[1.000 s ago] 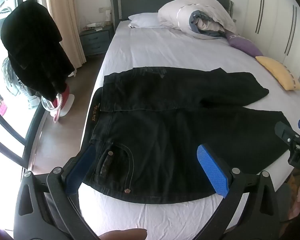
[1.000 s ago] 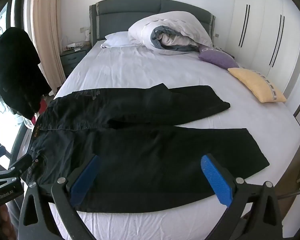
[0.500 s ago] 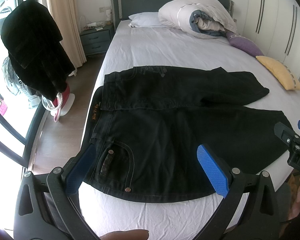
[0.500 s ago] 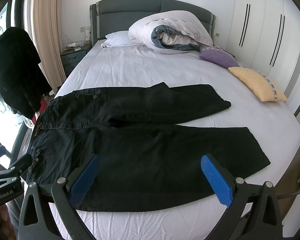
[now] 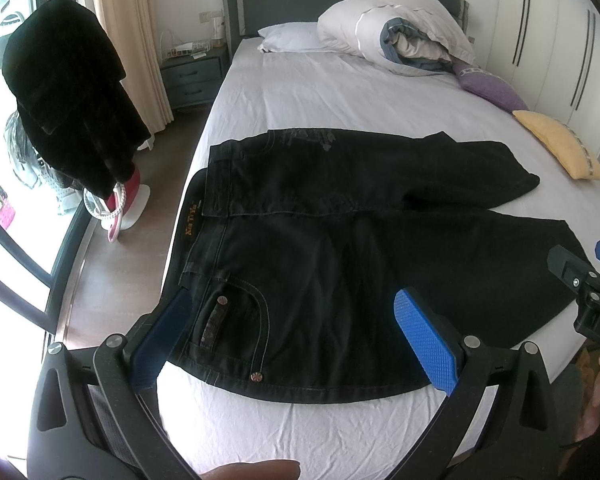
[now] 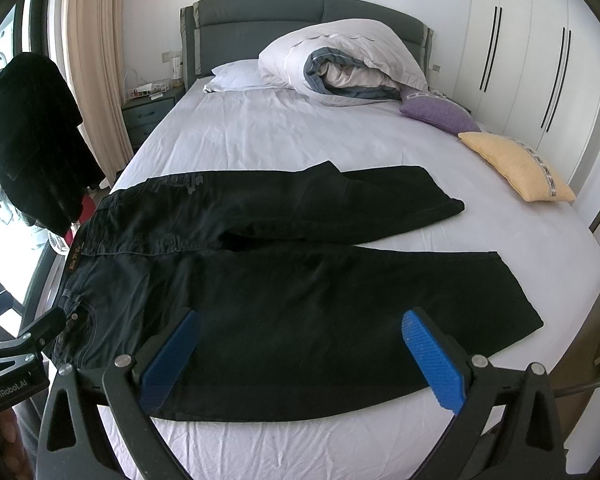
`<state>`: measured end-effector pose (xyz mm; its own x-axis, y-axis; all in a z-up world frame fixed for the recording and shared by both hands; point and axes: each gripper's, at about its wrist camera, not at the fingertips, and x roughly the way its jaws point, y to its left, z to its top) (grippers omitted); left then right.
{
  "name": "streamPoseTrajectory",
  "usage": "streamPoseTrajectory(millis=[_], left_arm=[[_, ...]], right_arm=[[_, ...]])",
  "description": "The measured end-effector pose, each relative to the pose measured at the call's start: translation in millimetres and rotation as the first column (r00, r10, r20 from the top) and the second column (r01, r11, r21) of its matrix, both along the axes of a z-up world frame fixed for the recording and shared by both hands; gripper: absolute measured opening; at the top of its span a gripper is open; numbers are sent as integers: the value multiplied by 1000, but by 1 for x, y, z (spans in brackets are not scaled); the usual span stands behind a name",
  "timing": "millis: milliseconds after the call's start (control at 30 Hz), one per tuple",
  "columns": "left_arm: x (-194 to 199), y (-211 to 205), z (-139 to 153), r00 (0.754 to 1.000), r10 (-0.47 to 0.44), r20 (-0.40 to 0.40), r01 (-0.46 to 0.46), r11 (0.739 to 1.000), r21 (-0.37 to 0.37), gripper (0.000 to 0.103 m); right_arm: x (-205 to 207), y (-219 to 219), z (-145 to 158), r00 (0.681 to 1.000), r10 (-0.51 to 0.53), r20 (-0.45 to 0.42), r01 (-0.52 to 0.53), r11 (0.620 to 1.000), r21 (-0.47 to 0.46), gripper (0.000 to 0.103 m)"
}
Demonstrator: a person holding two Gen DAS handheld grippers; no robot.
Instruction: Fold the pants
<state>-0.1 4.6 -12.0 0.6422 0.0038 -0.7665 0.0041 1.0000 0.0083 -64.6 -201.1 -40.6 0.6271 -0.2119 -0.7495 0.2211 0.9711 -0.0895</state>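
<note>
Black jeans (image 5: 340, 248) lie flat on the white bed sheet (image 5: 332, 92), waistband at the left, two legs spread to the right; they also show in the right wrist view (image 6: 292, 292). My left gripper (image 5: 296, 340) is open and empty, hovering above the waist pocket near the bed's front edge. My right gripper (image 6: 300, 356) is open and empty above the near leg. The right gripper's edge shows in the left wrist view (image 5: 592, 292).
A rolled duvet (image 6: 340, 60) and pillow (image 6: 236, 76) lie at the headboard. A purple cushion (image 6: 440, 114) and yellow cushion (image 6: 516, 166) lie at the right. A black coat (image 5: 68, 104) hangs left of the bed, by a nightstand (image 5: 192, 80).
Both grippers have drifted very slightly; the jeans sit a little lower in the views. Nothing was grasped.
</note>
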Motion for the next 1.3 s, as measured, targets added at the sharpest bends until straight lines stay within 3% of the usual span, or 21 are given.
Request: streamPoseTrajectory(millis=[1300], left_arm=[[1,1,-1,1000,0,-5,0,1000,-1,103]], right_arm=[[2,1,0,1000,2,-9,-2,1000,2,103]])
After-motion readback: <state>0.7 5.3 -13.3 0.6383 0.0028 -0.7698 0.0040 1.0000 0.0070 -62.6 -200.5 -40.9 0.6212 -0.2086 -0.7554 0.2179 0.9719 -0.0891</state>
